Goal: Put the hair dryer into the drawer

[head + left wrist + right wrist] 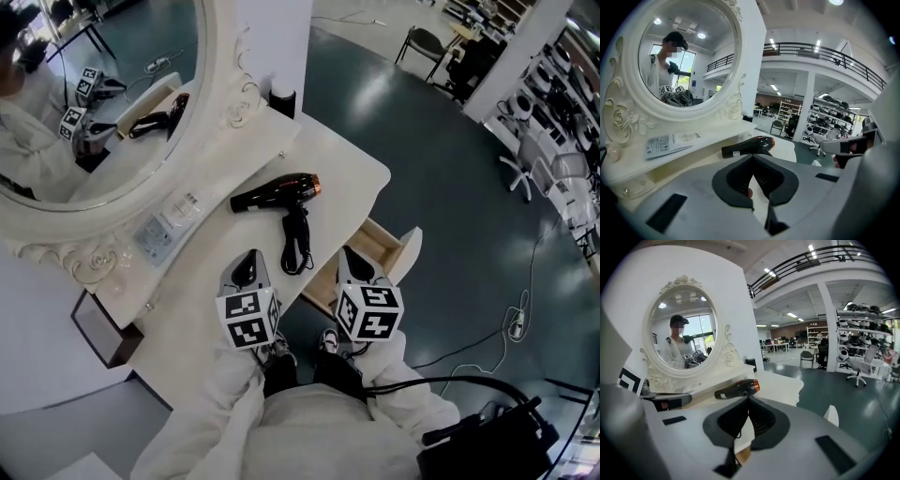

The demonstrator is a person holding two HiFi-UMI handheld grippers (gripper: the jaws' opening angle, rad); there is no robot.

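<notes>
Black hair dryer [277, 192] lies untouched on vanity [347, 164]; drawer [377, 246] open to receive it; my left gripper [249, 261] and right gripper [353, 262] closed, empty.

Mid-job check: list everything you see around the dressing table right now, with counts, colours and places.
black hair dryer with copper band: one, black and copper, lying on the tabletop, its black cord bundled beside it.
white dressing table: one, white, ahead of both grippers.
open wood-lined drawer: one, white front, pulled out on the person's side, at right.
oval mirror in ornate white frame: one, at the table's back.
black cylinder: one, beside the mirror.
left gripper: one, white, shut, empty, near the cord.
right gripper: one, white, shut, empty, by the drawer.
</notes>
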